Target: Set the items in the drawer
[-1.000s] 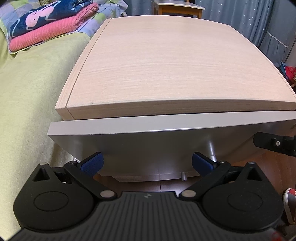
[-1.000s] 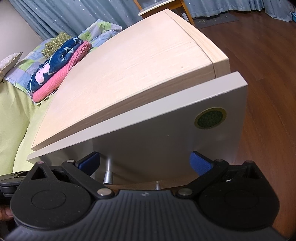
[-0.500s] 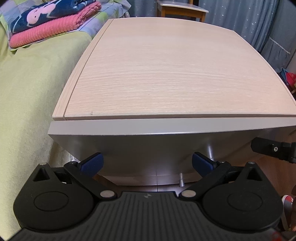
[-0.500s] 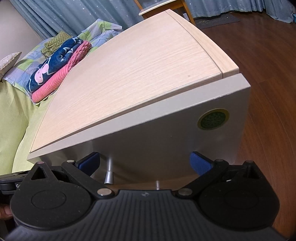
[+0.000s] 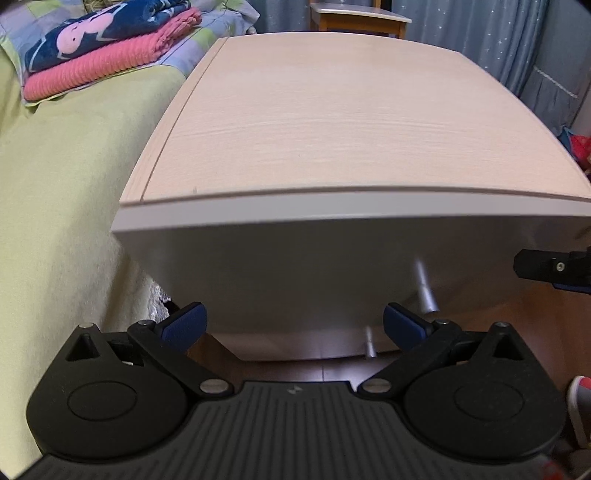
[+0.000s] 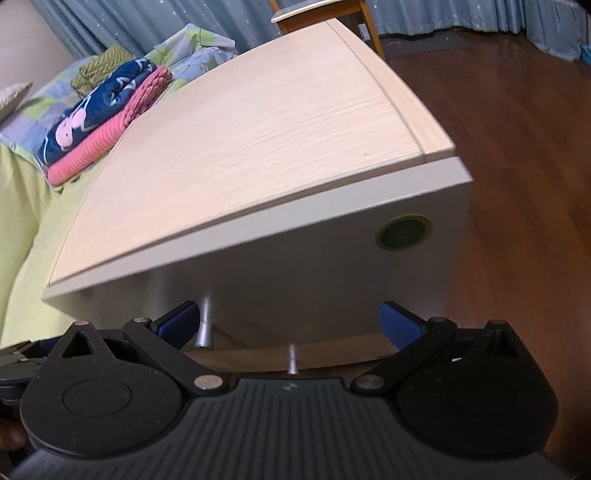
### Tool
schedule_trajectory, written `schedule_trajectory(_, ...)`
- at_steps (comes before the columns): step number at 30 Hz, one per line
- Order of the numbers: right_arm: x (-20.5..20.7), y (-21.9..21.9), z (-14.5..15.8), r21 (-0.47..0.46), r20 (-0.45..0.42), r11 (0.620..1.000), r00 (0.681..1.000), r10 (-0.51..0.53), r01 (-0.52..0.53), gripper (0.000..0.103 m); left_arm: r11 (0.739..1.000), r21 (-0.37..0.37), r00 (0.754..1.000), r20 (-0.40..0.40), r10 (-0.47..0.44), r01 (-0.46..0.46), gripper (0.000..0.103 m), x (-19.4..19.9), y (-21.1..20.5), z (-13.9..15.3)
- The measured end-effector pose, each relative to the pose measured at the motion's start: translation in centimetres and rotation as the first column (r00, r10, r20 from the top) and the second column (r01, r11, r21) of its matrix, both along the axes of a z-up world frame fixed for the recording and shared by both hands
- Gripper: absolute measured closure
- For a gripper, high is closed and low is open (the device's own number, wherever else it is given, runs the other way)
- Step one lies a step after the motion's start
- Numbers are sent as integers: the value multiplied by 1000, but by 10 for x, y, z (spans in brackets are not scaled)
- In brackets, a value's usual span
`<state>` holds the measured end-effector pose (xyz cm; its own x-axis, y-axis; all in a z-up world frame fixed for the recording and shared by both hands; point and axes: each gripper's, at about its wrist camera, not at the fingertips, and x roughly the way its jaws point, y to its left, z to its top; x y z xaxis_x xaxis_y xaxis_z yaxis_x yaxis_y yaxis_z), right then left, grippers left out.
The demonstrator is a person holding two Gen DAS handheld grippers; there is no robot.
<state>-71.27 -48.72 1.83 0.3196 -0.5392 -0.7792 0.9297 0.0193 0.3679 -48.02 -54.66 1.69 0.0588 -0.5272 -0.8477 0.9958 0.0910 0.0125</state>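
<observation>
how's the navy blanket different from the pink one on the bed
The navy blanket lies on top; the pink blanket sits under it, showing at the front and side. The navy one carries a pale pink printed pattern; the pink one is plain. The pink one has a ribbed, knit-like surface; the navy one looks smooth. Both are folded in one stack on the bed beside the cabinet.

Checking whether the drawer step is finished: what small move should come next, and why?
Probably a short last push, then back away. The grey drawer front sits nearly flush under the wooden top, with only its top edge showing. The left gripper and right gripper are open, holding nothing.
</observation>
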Motion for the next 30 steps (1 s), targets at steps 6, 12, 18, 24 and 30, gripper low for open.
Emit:
schedule_trajectory(6, 6, 45, 24, -74, -139, 996, 990, 37, -47, 0, 999, -21, 999, -8, -45, 45, 1, -10, 36, 17)
schedule_trajectory(12, 12, 96, 51, -132, -194, 988, 980, 52, -78, 0, 997, -58, 999, -17, -44, 43, 1, -13, 84, 37)
schedule_trajectory(18, 17, 144, 77, -187, -206, 977, 976, 64, -103, 0, 993, -116, 999, -39, 25, -29, 1, -9, 128, 55)
schedule_trajectory(24, 17, 173, 94, -208, -204, 971, 976, 78, -121, 0, 986, -160, 999, -32, 44, -48, 1, -17, 169, 70)
schedule_trajectory(30, 17, 191, 109, -237, -218, 962, 972, 86, -138, 0, 976, -203, 996, -46, 78, -86, 1, -18, 194, 88)
